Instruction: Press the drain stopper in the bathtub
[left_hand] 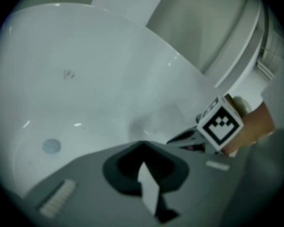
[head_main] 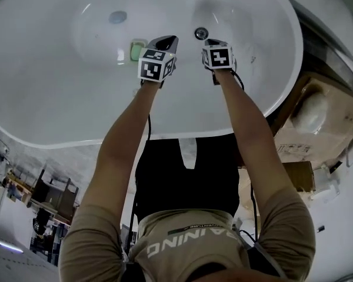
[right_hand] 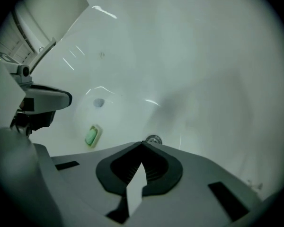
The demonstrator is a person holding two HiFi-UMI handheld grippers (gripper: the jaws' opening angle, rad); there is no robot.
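A white oval bathtub (head_main: 41, 107) fills the head view. Its chrome drain stopper (head_main: 200, 33) sits in the tub floor, between and just beyond my two grippers. My right gripper (head_main: 213, 42) hovers beside it with jaws together and nothing held. In the right gripper view the drain stopper (right_hand: 153, 139) shows just past the tip of the right gripper (right_hand: 143, 143). My left gripper (head_main: 167, 40) is also shut and empty, a little left of the stopper. In its own view the left gripper (left_hand: 142, 143) points at bare tub floor, and the stopper is hidden.
A green soap in its dish (head_main: 137, 50) lies just left of the left gripper. A round grey-blue disc (head_main: 117, 17) sits farther along the tub floor. A cardboard box (head_main: 317, 119) holding a white fixture stands right of the tub. Another white rim (head_main: 335, 16) is at top right.
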